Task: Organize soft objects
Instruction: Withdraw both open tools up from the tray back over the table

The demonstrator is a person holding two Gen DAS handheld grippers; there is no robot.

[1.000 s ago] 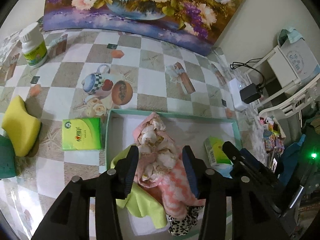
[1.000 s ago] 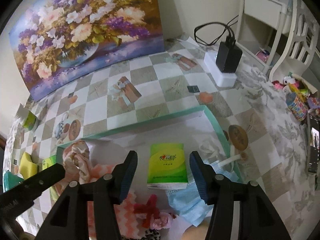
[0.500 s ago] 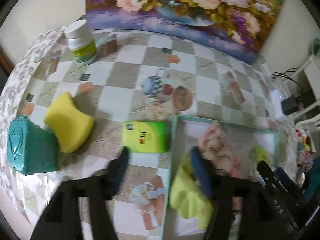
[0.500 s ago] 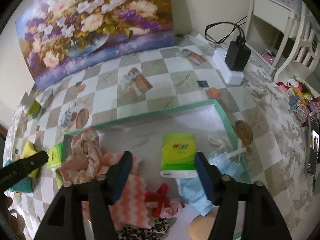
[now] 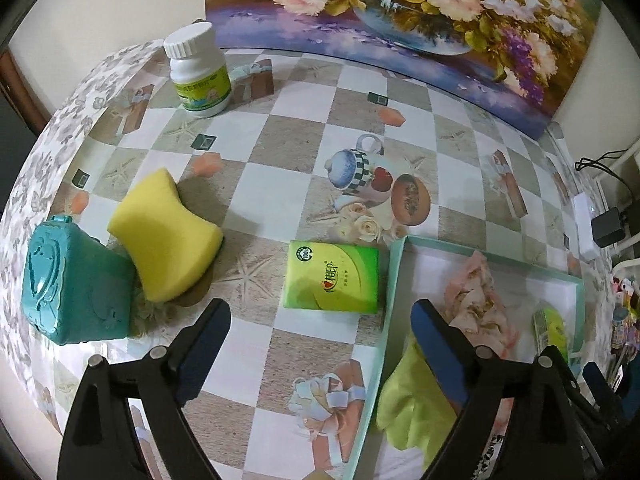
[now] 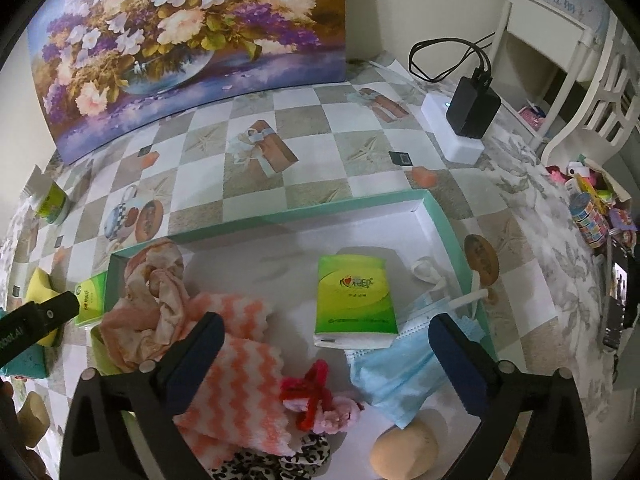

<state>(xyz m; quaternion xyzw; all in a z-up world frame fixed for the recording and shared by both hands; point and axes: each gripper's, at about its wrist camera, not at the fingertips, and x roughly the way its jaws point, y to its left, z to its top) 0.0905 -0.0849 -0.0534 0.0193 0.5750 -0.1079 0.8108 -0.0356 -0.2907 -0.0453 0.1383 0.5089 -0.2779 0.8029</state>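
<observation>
Left wrist view: the left gripper [image 5: 320, 344] hangs steeply nose-down over the checked tablecloth [image 5: 280, 152], its jaws spreading and nothing between them. The tissue pack [image 5: 331, 277] still on the cloth lies just ahead of the gap between the fingertips, slightly toward the blue-padded finger, close beside the left wall of the teal-rimmed tray [image 5: 390, 292] but outside it. Its long axis runs roughly across the line of the fingers, parallel to the table's near edge, so the jaws as they stand would span its longer side (whether they open wide enough for that cannot be judged here). Farther toward the table's left edge rest the yellow sponge [image 5: 166, 236], leaning against a teal box [image 5: 76, 284], and toward the far left corner a white bottle [image 5: 199, 76]; both soft items are well apart from the tray. Right wrist view: the right gripper [image 6: 324, 356] is also tilted steeply down, over the tray's near half, its jaws widening and gripping nothing. Below and ahead of it lie a second tissue pack [image 6: 354, 300], a blue face mask [image 6: 404, 364], a striped orange cloth [image 6: 236, 364] and a peach scarf [image 6: 150, 292], all inside the tray. The left hand is plainly the nearer to the outlying pack and sponge; the likely next move is a short forward descent onto the pack.
</observation>
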